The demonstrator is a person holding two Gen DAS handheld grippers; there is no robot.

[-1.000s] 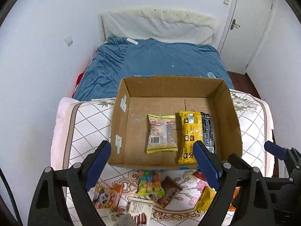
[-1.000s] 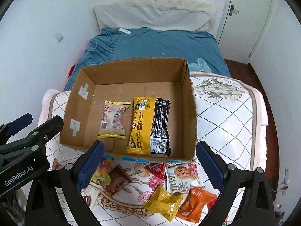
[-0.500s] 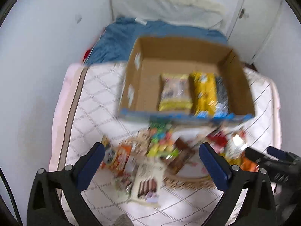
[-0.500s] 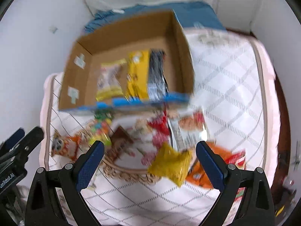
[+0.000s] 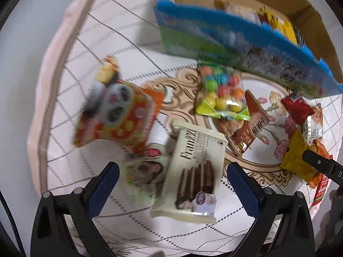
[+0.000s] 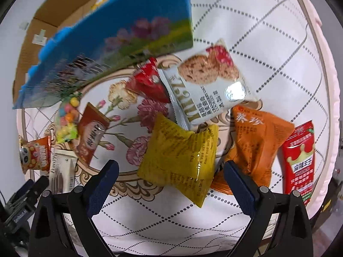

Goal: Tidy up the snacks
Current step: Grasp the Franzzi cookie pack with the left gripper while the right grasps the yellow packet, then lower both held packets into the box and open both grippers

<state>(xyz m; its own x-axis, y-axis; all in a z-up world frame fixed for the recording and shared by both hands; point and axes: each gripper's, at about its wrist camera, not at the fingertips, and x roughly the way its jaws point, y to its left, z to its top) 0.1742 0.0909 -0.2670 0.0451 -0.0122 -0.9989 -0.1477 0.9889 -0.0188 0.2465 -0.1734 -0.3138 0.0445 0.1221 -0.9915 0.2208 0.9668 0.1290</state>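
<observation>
Two views were recorded. From the left wrist, the left gripper (image 5: 171, 175) was seen spread wide with nothing between its fingers, poised over a cream wafer packet (image 5: 190, 171) lying on the quilted cover (image 5: 133, 42). A blurred orange panda packet (image 5: 115, 115) was noted to the left, a bag of coloured candy balls (image 5: 220, 94) farther off, and a brown packet (image 5: 250, 126) just right of it. The cardboard box (image 5: 246, 27) with a blue printed side was noted at the far right, snacks inside it.

From the right wrist, the right gripper (image 6: 169, 180) was likewise seen spread and empty, above a yellow packet (image 6: 182, 158). A white cookie packet (image 6: 205, 85) was logged beyond it, overlapping a small red packet (image 6: 148, 81). An orange packet (image 6: 255, 143) and a red crown packet (image 6: 300, 160) lay at the right, touching at their edges.
</observation>
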